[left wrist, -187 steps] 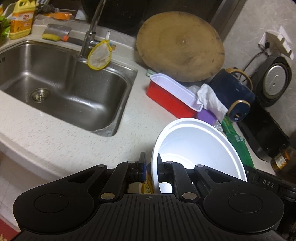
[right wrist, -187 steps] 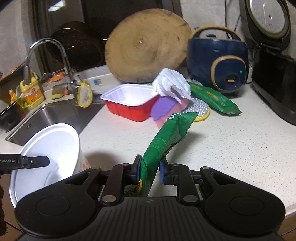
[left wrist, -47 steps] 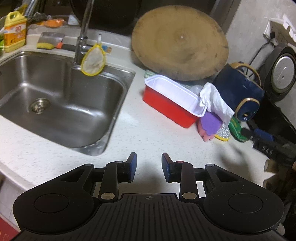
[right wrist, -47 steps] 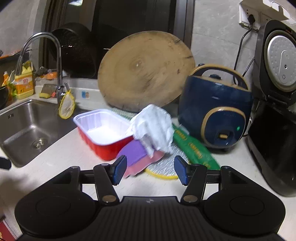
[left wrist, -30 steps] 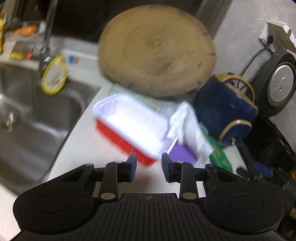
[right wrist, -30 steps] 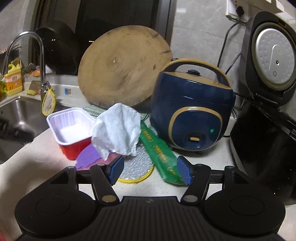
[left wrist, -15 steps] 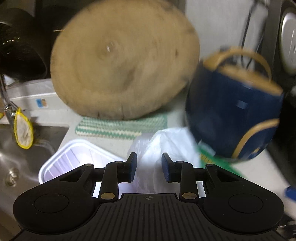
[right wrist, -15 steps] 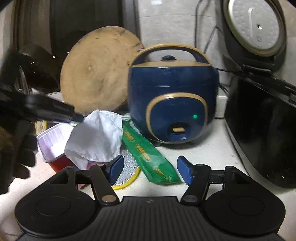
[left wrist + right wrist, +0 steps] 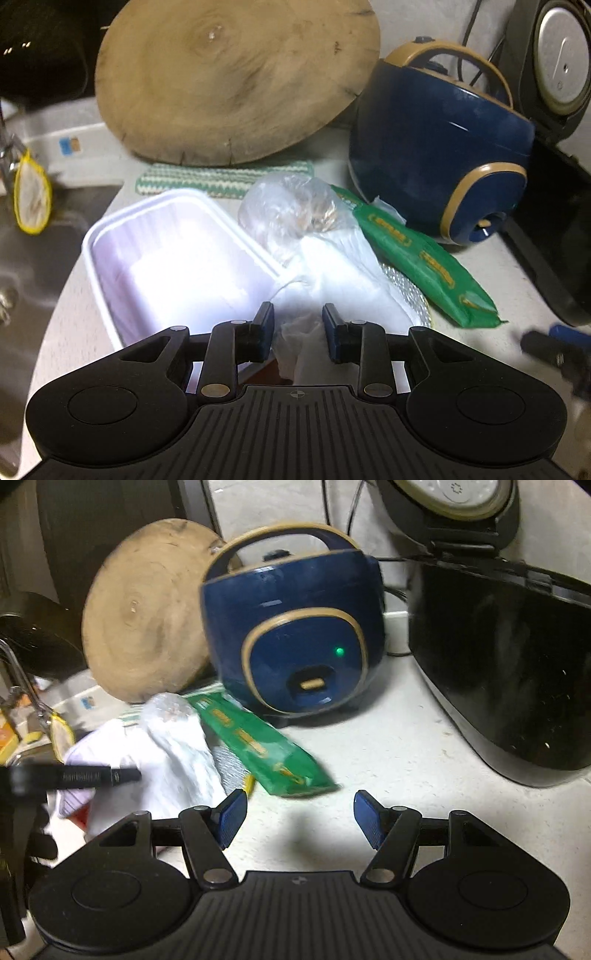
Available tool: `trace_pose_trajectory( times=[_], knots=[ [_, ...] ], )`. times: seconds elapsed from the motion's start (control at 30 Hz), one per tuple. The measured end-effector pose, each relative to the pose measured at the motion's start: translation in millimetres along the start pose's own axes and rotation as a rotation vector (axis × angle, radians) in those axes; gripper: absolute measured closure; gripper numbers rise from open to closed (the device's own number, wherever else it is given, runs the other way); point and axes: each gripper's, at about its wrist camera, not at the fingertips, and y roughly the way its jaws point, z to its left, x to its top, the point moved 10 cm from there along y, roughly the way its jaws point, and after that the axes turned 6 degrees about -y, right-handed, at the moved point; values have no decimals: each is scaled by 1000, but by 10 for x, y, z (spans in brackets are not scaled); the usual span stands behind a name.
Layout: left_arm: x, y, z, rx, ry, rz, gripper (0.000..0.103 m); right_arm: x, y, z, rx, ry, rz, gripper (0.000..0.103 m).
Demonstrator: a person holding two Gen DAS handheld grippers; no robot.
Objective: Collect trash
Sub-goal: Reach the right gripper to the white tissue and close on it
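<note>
We hold the left gripper (image 9: 297, 325) over the heap of trash on the countertop (image 9: 388, 760). Its jaws stand apart, and a fold of the crumpled white tissue (image 9: 332, 280) lies in the gap between them; the pads are not pressing on it. The tissue drapes over the right end of the white-lined red tray (image 9: 166, 258) and touches a clear plastic bag (image 9: 291, 212) just behind it. A green wrapper (image 9: 417, 254) lies to the right of the tissue, slanting toward the blue rice cooker (image 9: 436, 155). Part of a shiny foil pad (image 9: 406, 284) shows between tissue and wrapper. A round wooden board (image 9: 229, 74) leans upright behind the tray, with a green striped cloth (image 9: 221, 177) at its foot. The sink (image 9: 26, 240) is at the left edge.

We hold the right gripper (image 9: 299, 816) above bare countertop, jaws wide apart, nothing between them. The near end of the green wrapper sits just ahead of its left fingertip. In the right wrist view the left gripper reaches in from the left across the tissue. A black cooker (image 9: 498, 672) with its lid raised stands to the right.
</note>
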Motion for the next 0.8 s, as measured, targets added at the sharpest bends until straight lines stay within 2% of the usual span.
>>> trace_pose_trajectory(
  times=[0.07, 0.2, 0.27, 0.37, 0.47, 0.6, 0.7, 0.73, 0.77, 0.8],
  knots=[
    [-44, -41, 48, -17, -16, -2, 71, 53, 23, 23, -10, -3, -3, 38],
    [-157, -70, 115, -33, -27, 23, 66, 137, 97, 164, 46, -11, 2, 38],
    [-248, -87, 124, -52, -39, 52, 67, 164, 169, 256, 64, -24, 9, 38],
    [-301, -229, 152, -92, -49, 50, 71, 210, 294, 453, 102, -48, 21, 38],
    [-195, -490, 286, -127, -106, -19, 71, 230, 366, 759, 197, -99, 43, 38],
    [-13, -792, 581, -79, -160, -99, 71, 10, 438, 1194, 334, -233, 111, 37],
    [11, -903, 719, -55, -215, -113, 71, -209, 524, 1338, 367, -296, 170, 37],
    [7, -913, 712, -65, -228, -108, 71, -263, 527, 1348, 376, -298, 181, 42],
    [0, -911, 675, -80, -232, -101, 71, -281, 509, 1338, 399, -281, 176, 52],
    [-5, -900, 608, -95, -223, -93, 71, -286, 481, 1306, 421, -257, 181, 56]
  ],
)
